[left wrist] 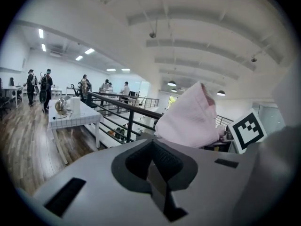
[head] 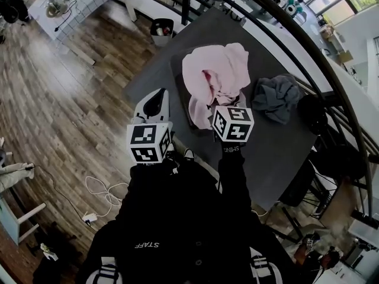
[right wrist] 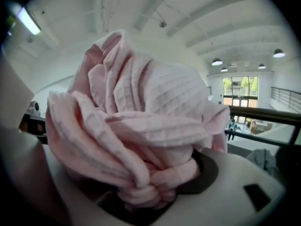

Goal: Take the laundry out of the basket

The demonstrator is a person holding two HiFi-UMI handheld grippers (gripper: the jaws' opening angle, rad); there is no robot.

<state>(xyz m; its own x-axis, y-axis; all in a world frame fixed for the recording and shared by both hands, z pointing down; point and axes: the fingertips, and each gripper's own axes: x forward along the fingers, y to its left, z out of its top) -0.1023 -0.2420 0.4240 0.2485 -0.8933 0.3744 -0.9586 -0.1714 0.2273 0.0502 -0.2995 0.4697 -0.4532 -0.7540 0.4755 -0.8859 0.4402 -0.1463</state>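
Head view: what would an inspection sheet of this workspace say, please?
Surface: dark table, standing on a wood floor.
Job's things: pink cloth bunched over the dark basket; grey cloth on the table beside it.
Clutter: bin on the floor beyond the table.
Grippers: left gripper shut, empty; right gripper shut on the pink cloth.
Cables: white cable on the floor.
Surroundings: railing, white table, people far off.

The basket (head: 179,87) sits on the desk (head: 278,158), at frame centre. The cloth (head: 216,76) lies over the basket, its lower end inside the right gripper (head: 225,106). A second garment (head: 276,98) lies on the desk, right of the basket. The railing (head: 187,2) runs behind the desk, across the upper right of the frame.
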